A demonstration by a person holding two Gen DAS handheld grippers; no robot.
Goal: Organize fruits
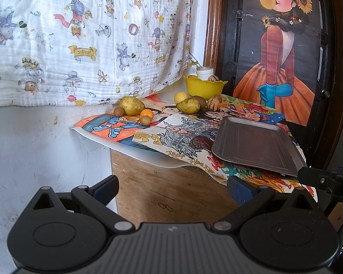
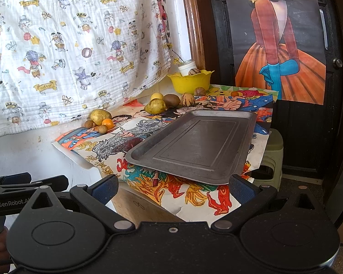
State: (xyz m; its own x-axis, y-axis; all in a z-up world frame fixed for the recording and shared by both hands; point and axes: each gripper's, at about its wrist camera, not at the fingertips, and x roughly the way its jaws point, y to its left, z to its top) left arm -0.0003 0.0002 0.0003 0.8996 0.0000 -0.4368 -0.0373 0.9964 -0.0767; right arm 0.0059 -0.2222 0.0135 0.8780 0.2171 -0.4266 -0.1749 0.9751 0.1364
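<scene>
Two fingers of the left gripper (image 1: pixel 172 188) stand spread at frame bottom, holding nothing; fruits (image 1: pixel 132 105) cluster mid-frame beside the yellow bowl (image 1: pixel 203 88). Right view: right gripper (image 2: pixel 173 188) likewise spread below the metal tray (image 2: pixel 194 146).

one metal tray (image 2: pixel 194 146), one yellow bowl (image 2: pixel 189 82), two small brown round fruits (image 2: pixel 103 129).
</scene>
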